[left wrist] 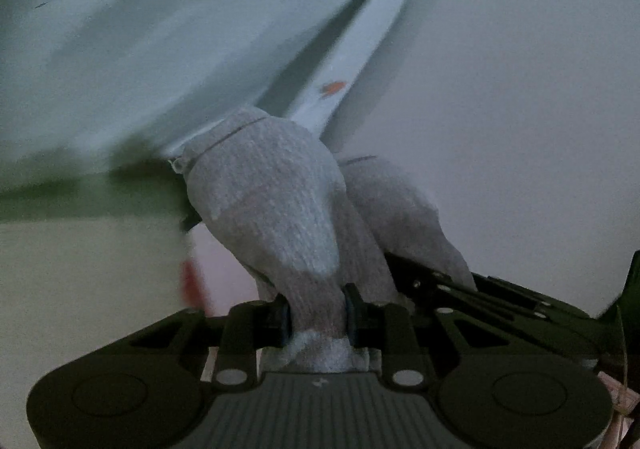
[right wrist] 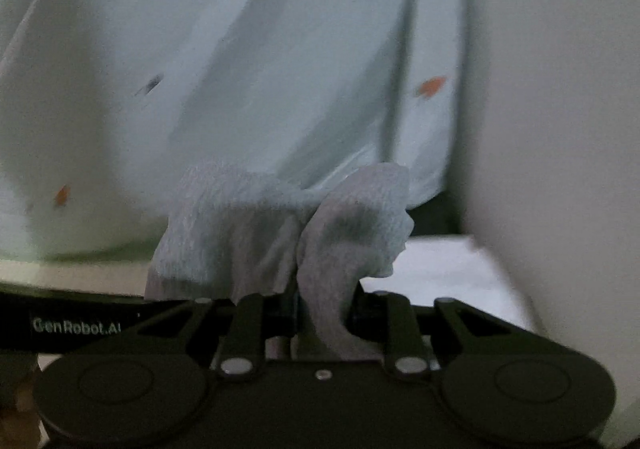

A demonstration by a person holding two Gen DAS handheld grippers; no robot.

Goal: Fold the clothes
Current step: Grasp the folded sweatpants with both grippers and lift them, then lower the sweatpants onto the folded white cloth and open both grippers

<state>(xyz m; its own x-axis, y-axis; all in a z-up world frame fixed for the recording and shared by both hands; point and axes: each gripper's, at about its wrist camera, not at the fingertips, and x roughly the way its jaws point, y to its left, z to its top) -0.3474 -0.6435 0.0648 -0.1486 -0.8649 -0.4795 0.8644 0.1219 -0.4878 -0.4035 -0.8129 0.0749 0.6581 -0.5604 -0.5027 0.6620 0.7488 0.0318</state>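
Both tools gripped a pale blue garment (right wrist: 304, 61) and held it aloft, its cloth hanging in long soft folds in front of each wrist camera. The left tool (left wrist: 316, 319) had its two fingers pressed together on a bunched grey ribbed cuff (left wrist: 276, 189), which bulged above the pinch; a second grey cuff (left wrist: 400, 209) lay just beside it, over the tool's right-hand linkage. The right tool (right wrist: 324, 313) was likewise clamped on a twist of grey ribbed trim (right wrist: 340, 249), with more of the same trim (right wrist: 224, 233) draped loose over its left finger. Small orange motifs (right wrist: 430, 87) dotted the blue cloth.

The garment looked light and limp: it sagged under its own weight, creased freely and would not keep a shape unless laid flat. The ribbed trim appeared thicker and stretchier than the body cloth, so it seemed the surer place to hold, though a bunched pinch there could slip or drag the hem askew. For a clean fold, holds at matching corners or seams with the cloth pulled taut between them seemed likely to serve better.

A pale flat surface (right wrist: 440, 269) showed below the hanging cloth in the right wrist view; whether it was a desk could not be told. How far the folding had come could not be judged, since both views were blurred and filled with cloth.
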